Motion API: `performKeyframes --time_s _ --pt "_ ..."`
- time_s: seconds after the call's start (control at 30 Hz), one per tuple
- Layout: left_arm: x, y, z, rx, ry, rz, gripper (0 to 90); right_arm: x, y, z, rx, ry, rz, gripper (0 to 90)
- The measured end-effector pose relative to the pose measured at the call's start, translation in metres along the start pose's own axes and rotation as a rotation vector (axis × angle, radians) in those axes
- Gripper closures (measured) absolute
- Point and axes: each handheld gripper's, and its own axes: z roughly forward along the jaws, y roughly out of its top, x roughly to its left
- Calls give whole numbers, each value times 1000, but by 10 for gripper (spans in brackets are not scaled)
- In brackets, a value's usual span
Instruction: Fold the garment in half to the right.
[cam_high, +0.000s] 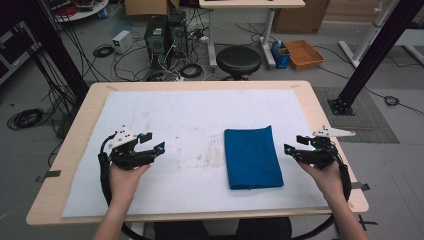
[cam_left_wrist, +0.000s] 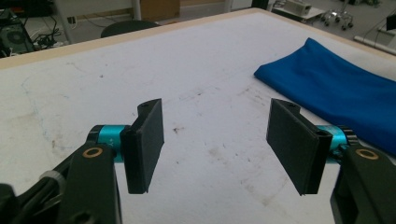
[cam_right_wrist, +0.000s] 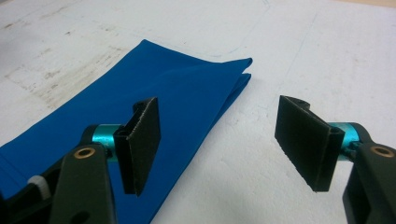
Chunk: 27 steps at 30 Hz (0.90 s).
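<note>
Cloth: a folded blue fabric cloth (cam_high: 252, 157), a flat upright rectangle, lies right of the tabletop's middle, its lower short edge closer to the near edge than its upper one is to the far edge.
Cloth folds: in the right gripper view the blue fabric cloth (cam_right_wrist: 154, 107) shows layered edges at one corner; how many layers there are is hard to tell.
Surface: a white, stained mat (cam_high: 190, 115) covers most of the light wooden tabletop (cam_high: 320, 107), leaving a bare wooden border along the edges.
Left gripper: the left gripper (cam_high: 151, 142), black with teal joints, is held in the person's left hand (cam_high: 124, 180) over the mat's left part, near the left edge and well apart from the cloth.
Left gripper state: its jaws stand wide apart with nothing between them; in the left gripper view (cam_left_wrist: 215, 140) bare mat shows in the gap, and the cloth (cam_left_wrist: 336, 98) lies off to one side.
Right gripper: the right gripper (cam_high: 295, 145), held in the right hand (cam_high: 327, 177), is near the tabletop's right edge, just beside the cloth's right long side and pointing toward it.
Right gripper state: its jaws are parted and grip nothing; in the right gripper view (cam_right_wrist: 217, 140) one jaw hangs over the cloth, the other over bare mat, neither pressing on the fabric.
</note>
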Motion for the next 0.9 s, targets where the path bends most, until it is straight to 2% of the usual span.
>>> performKeyframes --time_s 0.07,0.13,0.3,0.47,0.9 --pt "1 -2 0 -10 -11 -9 367 0 0 0 -1 1 -4 314" --pt "2 -4 1 -16 -19 11 367 1 0 1 0 1 -4 314" --pt "-1 -5 1 -51 -23 18 367 1 1 2 2 1 -8 318" --pt "-2 -3 3 -24 -34 -5 367 0 0 3 5 -3 -4 318" --pt "-5 -2 3 -10 -37 -5 367 -1 0 2 6 -6 -4 318"
